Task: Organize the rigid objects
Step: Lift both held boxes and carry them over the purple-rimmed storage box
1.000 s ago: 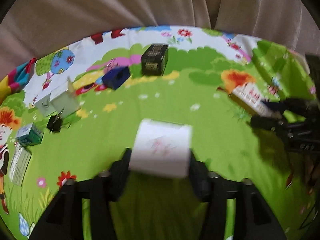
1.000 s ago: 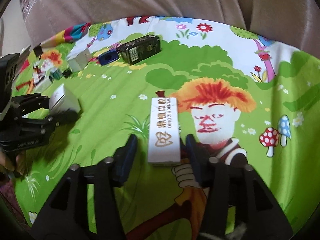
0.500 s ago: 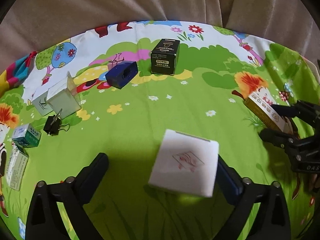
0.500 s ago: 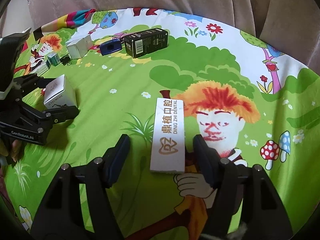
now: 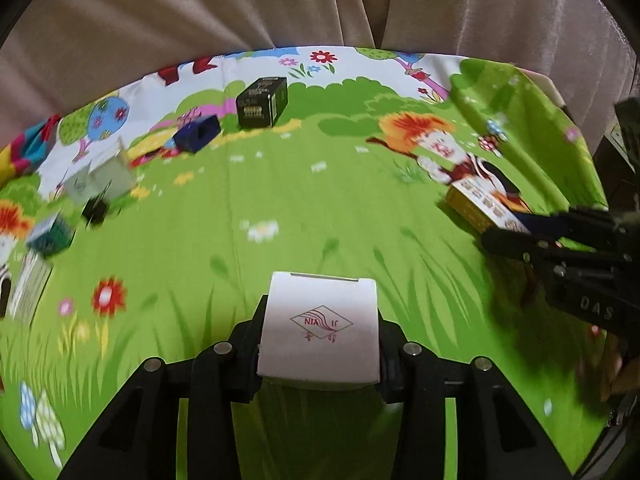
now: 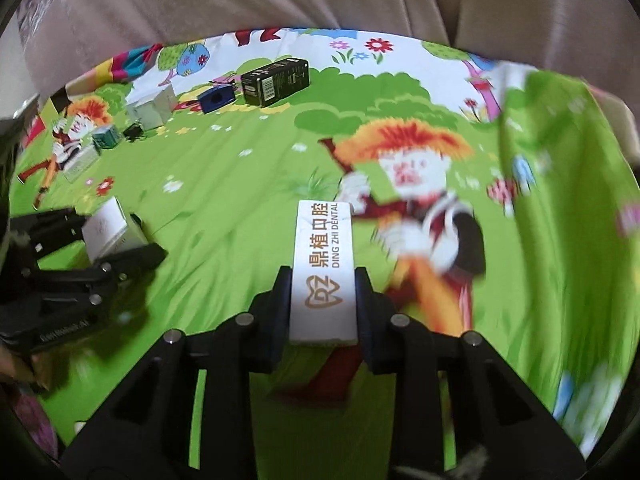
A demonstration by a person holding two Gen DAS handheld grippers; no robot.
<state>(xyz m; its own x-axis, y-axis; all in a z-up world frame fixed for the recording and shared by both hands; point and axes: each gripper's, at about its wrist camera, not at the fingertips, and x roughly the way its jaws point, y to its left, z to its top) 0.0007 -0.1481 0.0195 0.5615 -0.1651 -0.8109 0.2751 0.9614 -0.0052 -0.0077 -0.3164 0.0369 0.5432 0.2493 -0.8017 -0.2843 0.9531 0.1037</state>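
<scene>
Two grips just closed: left gripper [image 5: 318, 340] fingers clamped the white square box [image 5: 320, 328], right gripper [image 6: 322, 304] fingers the long dental box [image 6: 323, 272], both low over the cartoon-print cloth [image 5: 280, 200]. Advised lifting straight, keeping pressure even, then carrying toward the far box row.

place: home | cues: cartoon-print cloth [image 5: 320, 200], beige curtain [image 5: 280, 4] behind
</scene>
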